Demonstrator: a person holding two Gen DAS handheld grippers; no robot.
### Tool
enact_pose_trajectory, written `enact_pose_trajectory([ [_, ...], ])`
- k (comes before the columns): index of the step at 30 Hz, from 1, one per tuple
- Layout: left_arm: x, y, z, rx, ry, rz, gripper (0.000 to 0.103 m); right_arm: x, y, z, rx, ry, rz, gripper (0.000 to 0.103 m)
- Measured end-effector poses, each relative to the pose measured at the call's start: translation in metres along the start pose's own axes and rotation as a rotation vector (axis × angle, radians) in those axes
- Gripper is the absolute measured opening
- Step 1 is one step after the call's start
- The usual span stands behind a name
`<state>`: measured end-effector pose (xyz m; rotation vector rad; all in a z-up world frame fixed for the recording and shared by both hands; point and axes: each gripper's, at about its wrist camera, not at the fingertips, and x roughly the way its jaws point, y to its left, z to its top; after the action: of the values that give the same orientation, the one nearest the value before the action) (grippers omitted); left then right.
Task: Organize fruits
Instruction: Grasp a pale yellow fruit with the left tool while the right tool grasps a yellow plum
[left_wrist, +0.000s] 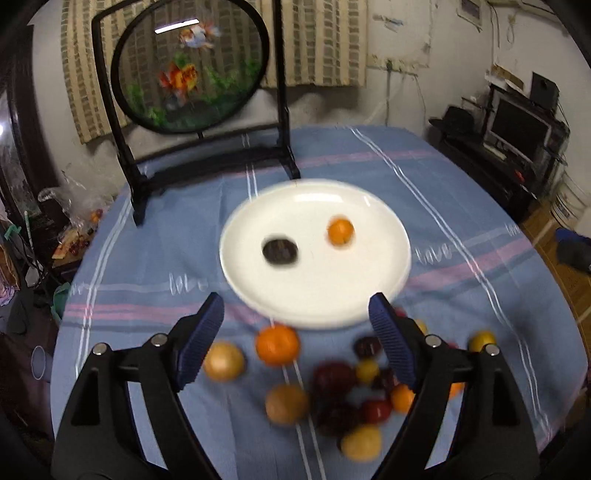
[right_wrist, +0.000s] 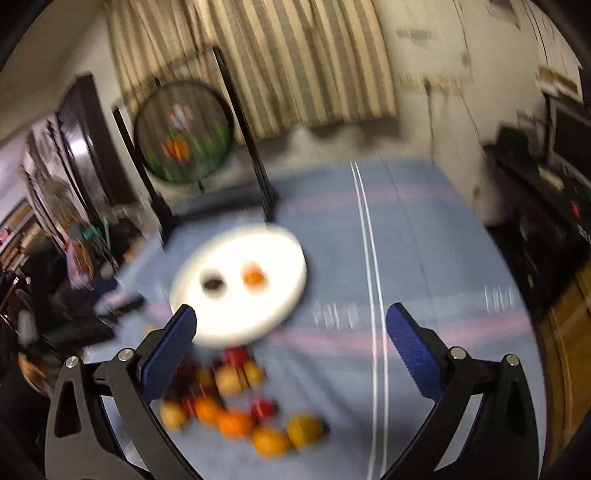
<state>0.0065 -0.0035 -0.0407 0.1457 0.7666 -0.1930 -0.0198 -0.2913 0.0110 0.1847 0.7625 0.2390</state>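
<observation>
A white plate (left_wrist: 369, 206) lies on the blue striped cloth and holds a dark round fruit (left_wrist: 280, 250) and a small orange (left_wrist: 340, 231). Nearer to me is a loose heap of several fruits (left_wrist: 334, 384): oranges, yellow ones, dark red ones. My left gripper (left_wrist: 296, 306) hovers open over the plate's near rim and the heap, nothing between its blue pads. In the blurred right wrist view the plate (right_wrist: 284, 254) sits left of centre, the heap (right_wrist: 236, 402) below it. My right gripper (right_wrist: 291, 317) stands wide open and empty above the cloth.
A round fish picture in a black stand (left_wrist: 192, 66) rises behind the plate. The cloth-covered table (left_wrist: 461, 192) runs off to the right toward a dark cabinet with a screen (left_wrist: 517, 129). Clutter and bags (left_wrist: 70, 221) lie past the table's left edge.
</observation>
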Motion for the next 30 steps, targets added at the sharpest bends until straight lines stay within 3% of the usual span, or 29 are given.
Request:
enact_pose_trajectory([
  [5, -0.005, -0.014, -0.068, 0.027, 0.147, -0.045, 0.082, 0.018, 0.018, -0.081, -0.12, 0.199, -0.044, 0.102],
  [10, 0.002, -0.019, -0.108, -0.024, 0.268, -0.095, 0.082, 0.042, 0.025, -0.117, -0.134, 0.315, -0.049, 0.076],
  [18, 0.013, -0.016, -0.119, -0.063, 0.31, -0.092, 0.082, 0.073, 0.027, -0.112, -0.052, 0.38, -0.027, 0.067],
  [22, 0.021, -0.019, -0.115, -0.084, 0.33, -0.107, 0.082, 0.083, 0.026, -0.104, -0.029, 0.362, -0.018, 0.066],
  [25, 0.027, -0.023, -0.112, -0.087, 0.338, -0.108, 0.082, 0.087, 0.026, -0.098, -0.028, 0.381, 0.042, 0.042],
  [30, 0.035, -0.027, -0.105, -0.098, 0.34, -0.119, 0.082, 0.082, 0.029, -0.099, -0.061, 0.396, 0.038, 0.042],
])
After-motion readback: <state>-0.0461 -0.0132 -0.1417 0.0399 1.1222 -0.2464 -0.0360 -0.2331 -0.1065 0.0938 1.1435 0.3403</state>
